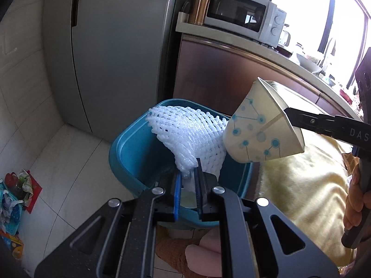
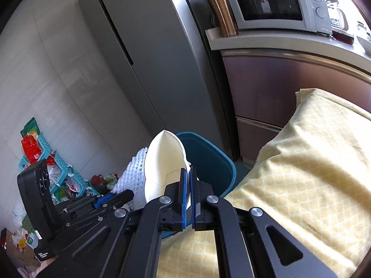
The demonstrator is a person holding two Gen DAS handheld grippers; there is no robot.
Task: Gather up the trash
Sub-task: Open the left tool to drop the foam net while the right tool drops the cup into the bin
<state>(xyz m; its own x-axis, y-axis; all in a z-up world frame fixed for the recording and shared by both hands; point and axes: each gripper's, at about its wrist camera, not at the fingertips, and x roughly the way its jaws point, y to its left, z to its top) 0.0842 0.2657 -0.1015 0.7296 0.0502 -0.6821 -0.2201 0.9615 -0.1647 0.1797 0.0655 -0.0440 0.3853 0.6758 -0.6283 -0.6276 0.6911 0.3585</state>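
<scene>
My left gripper (image 1: 188, 173) is shut on a white foam fruit net (image 1: 187, 132) and holds it over the open blue trash bin (image 1: 123, 153). My right gripper (image 2: 188, 173) is shut on the rim of a squashed paper cup (image 2: 162, 164) with blue dots. In the left wrist view the cup (image 1: 262, 125) hangs at the bin's right side, above its rim, held by the right gripper (image 1: 287, 113). The net (image 2: 132, 173) and the bin (image 2: 208, 159) also show in the right wrist view, with the left gripper (image 2: 113, 200) beside the net.
A grey fridge (image 1: 111, 46) stands behind the bin. A counter (image 1: 266, 53) holds a microwave (image 1: 241, 14) and a copper tumbler (image 1: 200, 3). A yellow cloth (image 2: 301, 162) covers a surface at the right. Baskets and clutter (image 2: 44, 162) lie on the tiled floor at the left.
</scene>
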